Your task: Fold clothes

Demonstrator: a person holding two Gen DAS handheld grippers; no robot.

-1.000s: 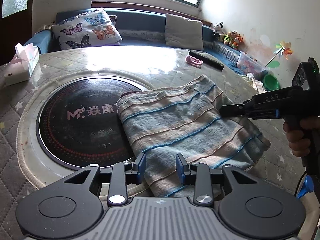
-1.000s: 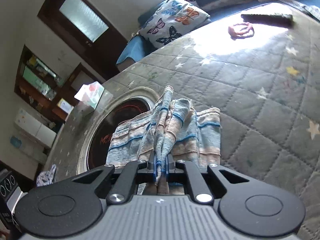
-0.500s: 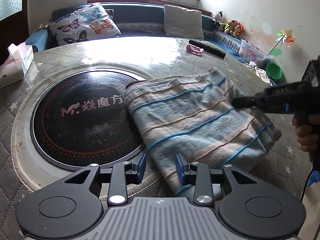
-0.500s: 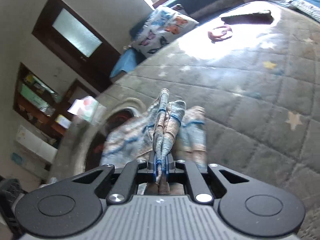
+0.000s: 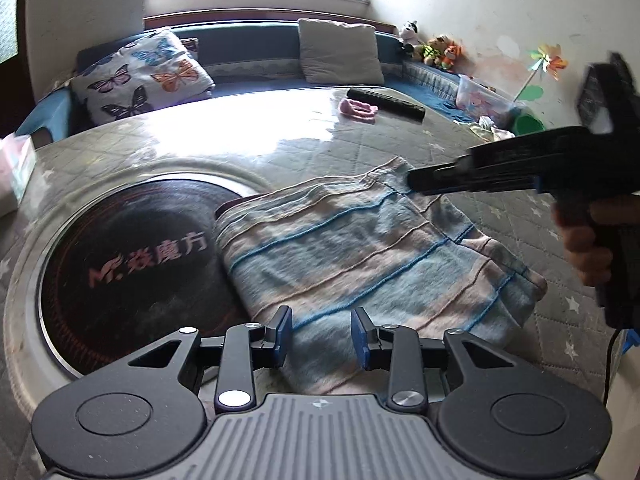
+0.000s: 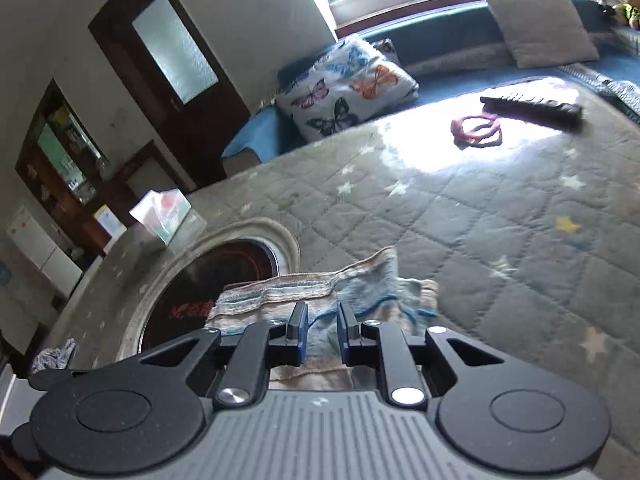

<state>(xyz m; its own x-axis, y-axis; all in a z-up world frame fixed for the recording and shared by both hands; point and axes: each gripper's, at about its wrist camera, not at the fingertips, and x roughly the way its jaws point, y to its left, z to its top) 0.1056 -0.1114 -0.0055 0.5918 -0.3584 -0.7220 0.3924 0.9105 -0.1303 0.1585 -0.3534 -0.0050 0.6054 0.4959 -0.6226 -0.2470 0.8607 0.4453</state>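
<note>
Folded striped cloth (image 5: 360,256) lies flat on the quilted tabletop (image 5: 360,148), its left edge overlapping the dark round inset plate (image 5: 132,264) at the table's centre. My left gripper (image 5: 321,334) hovers over the cloth's near edge, fingers spread wide, nothing between them. My right gripper (image 6: 322,330) sits at the cloth's far right corner (image 6: 384,268); its fingers stand apart by a narrow gap, with fabric lying below them. From the left wrist view the right tool's tip looks to touch that corner, though blur makes contact uncertain. Near the tabletop's far edge: pink hair tie (image 6: 476,128) just beside a black remote (image 6: 532,106). Tissue box (image 6: 162,210) at the left edge.
</note>
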